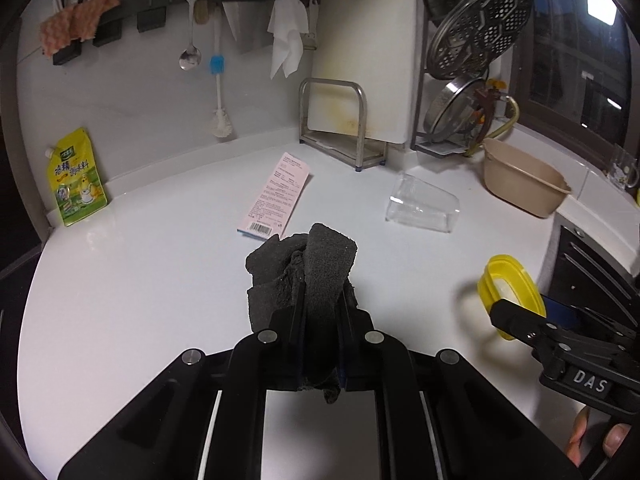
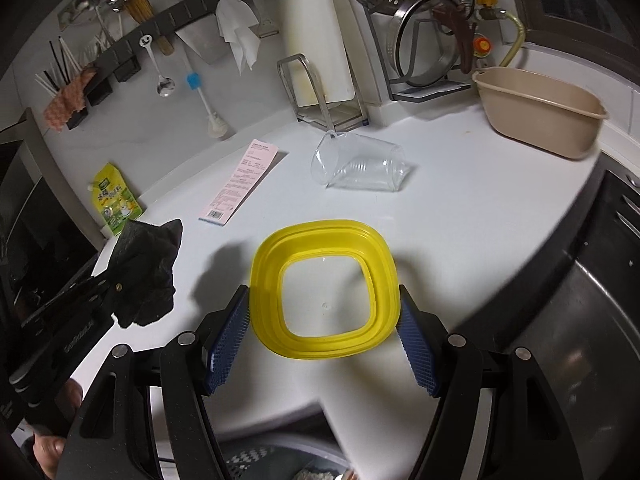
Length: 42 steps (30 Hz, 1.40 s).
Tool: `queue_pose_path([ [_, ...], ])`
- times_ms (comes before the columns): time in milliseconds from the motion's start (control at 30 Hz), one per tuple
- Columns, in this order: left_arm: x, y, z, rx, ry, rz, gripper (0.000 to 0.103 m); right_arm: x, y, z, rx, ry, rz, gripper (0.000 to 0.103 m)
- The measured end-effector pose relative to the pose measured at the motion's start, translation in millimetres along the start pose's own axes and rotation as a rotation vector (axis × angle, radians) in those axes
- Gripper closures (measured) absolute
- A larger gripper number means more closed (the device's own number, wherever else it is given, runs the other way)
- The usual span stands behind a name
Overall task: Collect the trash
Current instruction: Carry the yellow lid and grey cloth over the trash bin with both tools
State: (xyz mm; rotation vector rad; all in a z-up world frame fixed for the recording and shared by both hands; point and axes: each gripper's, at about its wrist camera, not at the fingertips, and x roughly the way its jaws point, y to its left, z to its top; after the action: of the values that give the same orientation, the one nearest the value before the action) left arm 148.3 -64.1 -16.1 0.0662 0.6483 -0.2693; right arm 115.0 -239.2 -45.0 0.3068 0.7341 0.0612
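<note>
My left gripper (image 1: pixel 320 304) is shut on a dark grey rag (image 1: pixel 304 264) and holds it above the white counter (image 1: pixel 140 280). The rag (image 2: pixel 148 264) also hangs at the left of the right wrist view. My right gripper (image 2: pixel 324 304) grips a yellow lid (image 2: pixel 324 240) with a clear middle, its blue pads (image 2: pixel 228 336) pressed against both side edges. In the left wrist view the lid (image 1: pixel 490 284) is tilted at the right. A pink paper slip (image 1: pixel 276 196) and a clear plastic cup (image 1: pixel 424 204) on its side lie further back on the counter.
A yellow-green pouch (image 1: pixel 76 178) leans on the back wall at the left. A beige basin (image 2: pixel 540 112) stands at the right rear, with a cutting board rack (image 2: pixel 320 96) and a dish rack (image 2: pixel 432 60) behind. The steel sink (image 2: pixel 580 340) lies to the right.
</note>
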Motion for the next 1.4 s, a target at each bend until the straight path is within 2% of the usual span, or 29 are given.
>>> queue_pose_path([
  [167, -37.7, -6.5, -27.0, 0.009, -0.005, -0.039, 0.092, -36.3, 2.6, -34.7, 0.03, -0.015, 0.005, 0.035],
  [433, -89.8, -10.9, -74.2, 0.016, -0.015, -0.054, 0.092, -85.7, 10.0, -85.1, 0.05, -0.024, 0.022, 0.035],
  [500, -96.9, -11.5, -86.6, 0.018, -0.016, -0.036, 0.092, -95.0, 11.9, -96.2, 0.046, -0.027, 0.014, 0.035],
  [967, -114.5, -18.7, -150.3, 0.038, 0.077, -0.036, 0.092, -117.8, 17.4, -157.7, -0.003, 0.038, -0.008, 0.035],
  [1200, -118.2, -25.0, -170.1, 0.041, 0.103, -0.041, 0.092, -122.8, 19.7, -177.8, -0.024, 0.053, -0.007, 0.035],
  [1400, -110.2, -31.7, -184.5, 0.053, 0.156, -0.052, 0.092, -121.0, 16.9, -192.2, -0.034, 0.072, -0.016, 0.035],
])
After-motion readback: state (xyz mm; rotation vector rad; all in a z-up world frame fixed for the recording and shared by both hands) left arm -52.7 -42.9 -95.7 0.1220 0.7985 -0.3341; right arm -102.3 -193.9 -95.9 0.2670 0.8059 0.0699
